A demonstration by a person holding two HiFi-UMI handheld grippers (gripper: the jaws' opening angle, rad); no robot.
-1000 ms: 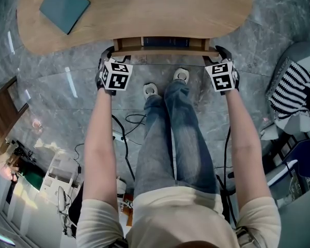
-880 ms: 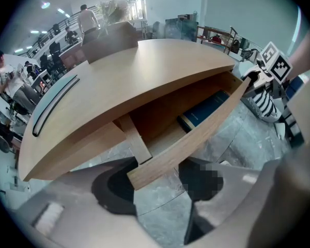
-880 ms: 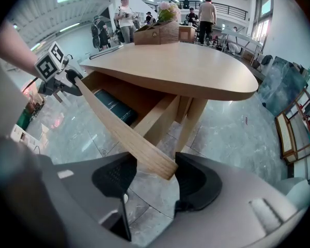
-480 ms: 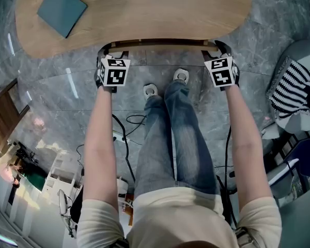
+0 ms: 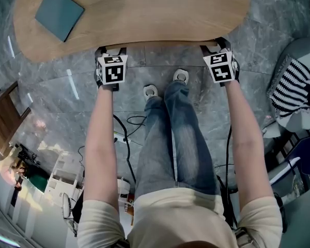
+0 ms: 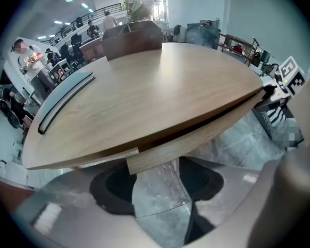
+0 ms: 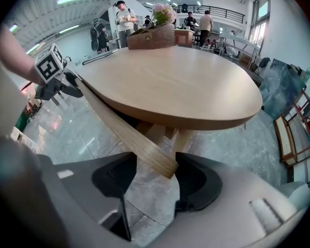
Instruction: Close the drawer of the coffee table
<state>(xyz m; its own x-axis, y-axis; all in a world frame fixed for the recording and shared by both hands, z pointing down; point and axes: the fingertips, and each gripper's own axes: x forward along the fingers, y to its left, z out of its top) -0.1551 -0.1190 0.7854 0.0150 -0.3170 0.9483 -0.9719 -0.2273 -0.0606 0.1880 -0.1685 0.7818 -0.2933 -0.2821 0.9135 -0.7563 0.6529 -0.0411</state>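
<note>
The drawer front (image 6: 196, 137) lies tucked under the near edge of the wooden bench (image 5: 155, 9). In the head view hardly any of it shows past that edge, and none of the drawer's inside shows. A dark slit runs between the front board and the bench top above it.

The left hand-held gripper (image 5: 111, 49) is at the left end of the drawer front and the right hand-held gripper (image 5: 215, 44) is at the right end, both up against the bench's near edge. The left gripper view shows its jaws spread apart and released, with the cut end of the board just beyond the gap between them and grey floor showing through. The right gripper view shows the same: jaws apart and clamped on nothing, the board's right end in the gap close to the right-hand jaw. Whether the board touches either jaw cannot be told.

A teal square pad (image 5: 59, 14) lies flat on the far left of the bench. A wooden box with flowers (image 7: 154, 32) stands on its far side. The person's legs in jeans (image 5: 175, 133) and white shoes (image 5: 151, 90) stand on the grey marble floor (image 5: 268, 30) between the two arms. Cables (image 5: 125, 133) trail on the floor to the left, and a striped cloth (image 5: 292, 89) lies at the right
</note>
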